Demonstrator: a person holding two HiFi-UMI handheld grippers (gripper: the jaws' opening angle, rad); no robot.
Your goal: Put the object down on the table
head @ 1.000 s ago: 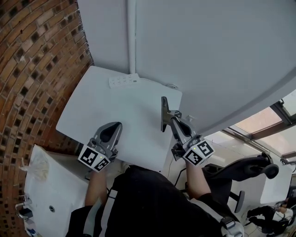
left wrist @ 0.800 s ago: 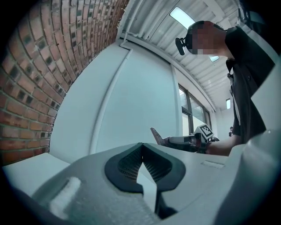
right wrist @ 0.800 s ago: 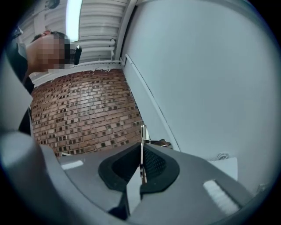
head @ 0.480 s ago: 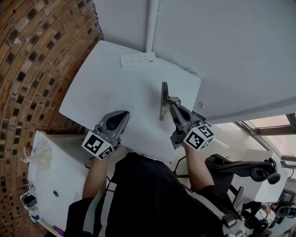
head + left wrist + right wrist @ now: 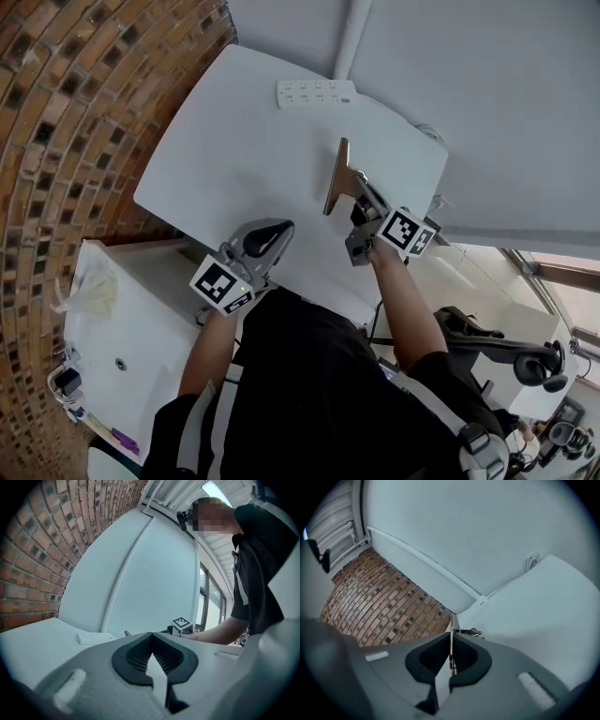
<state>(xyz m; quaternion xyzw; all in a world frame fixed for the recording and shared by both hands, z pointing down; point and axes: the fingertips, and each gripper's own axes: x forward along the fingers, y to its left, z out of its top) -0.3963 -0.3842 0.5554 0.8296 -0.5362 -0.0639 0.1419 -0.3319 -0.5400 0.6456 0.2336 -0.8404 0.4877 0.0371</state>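
Observation:
A thin brown board with a metal clip stands on edge over the white table, right of its middle. My right gripper is shut on the board's near end. In the right gripper view the board shows as a thin upright edge between the shut jaws, with the clip just beyond them. Whether the board touches the tabletop I cannot tell. My left gripper sits low at the table's near edge, shut and holding nothing. Its jaws meet with no gap.
A white power strip lies at the table's far edge against the pale wall; it also shows as the strip. A brick wall borders the left. A white cabinet stands below left and an office chair at the right.
The head view has swung, so the table sits higher and further right in the picture. The right gripper still holds the board on edge over the table. The left gripper stays shut.

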